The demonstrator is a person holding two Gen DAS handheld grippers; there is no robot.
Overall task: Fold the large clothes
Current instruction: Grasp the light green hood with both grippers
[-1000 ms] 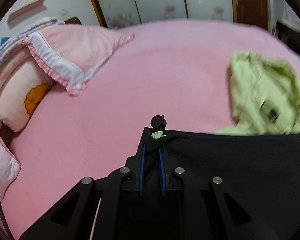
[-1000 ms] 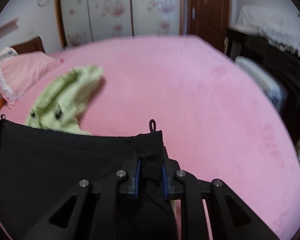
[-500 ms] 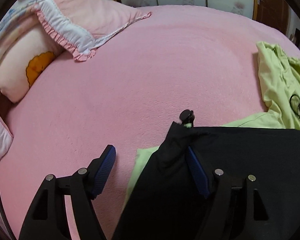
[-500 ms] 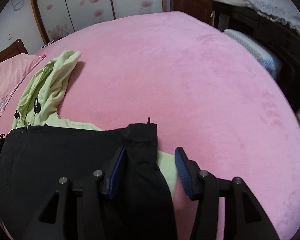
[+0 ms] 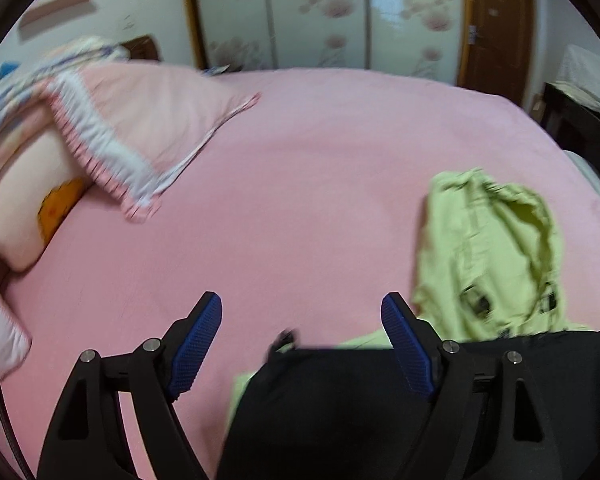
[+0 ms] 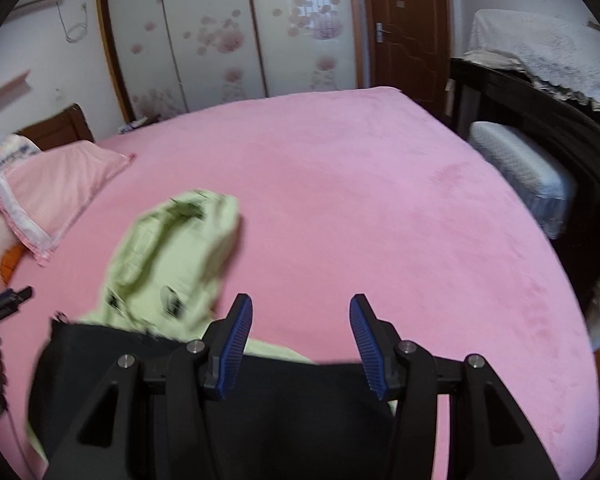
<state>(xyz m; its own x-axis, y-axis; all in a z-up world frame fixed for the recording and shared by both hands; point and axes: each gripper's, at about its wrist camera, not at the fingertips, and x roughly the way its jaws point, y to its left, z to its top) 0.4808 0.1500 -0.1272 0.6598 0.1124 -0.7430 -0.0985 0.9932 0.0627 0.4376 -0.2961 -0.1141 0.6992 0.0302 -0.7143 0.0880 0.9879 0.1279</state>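
A large garment lies on the pink bed [image 5: 319, 184]: its black side [image 5: 339, 408] is folded over, and its lime-green hood [image 5: 487, 252] spreads out beyond. In the right wrist view the black part [image 6: 292, 412] sits under the gripper and the green hood [image 6: 172, 256] lies to the left. My left gripper [image 5: 301, 312] is open and empty above the black fold's left corner. My right gripper [image 6: 301, 312] is open and empty above the fold's right edge. The left gripper's tip [image 6: 8, 300] shows at the left edge.
Pink pillows [image 5: 112, 136] and a cartoon cushion [image 5: 28, 208] are stacked at the left of the bed. Wardrobe doors [image 6: 236, 36] and a brown door [image 6: 407, 28] stand behind. A dark cabinet with a white padded stool [image 6: 523, 172] is at the right.
Both grippers were shut on the black fabric a second ago, then opened and let it go. Both have since lifted and drawn back from the fold.
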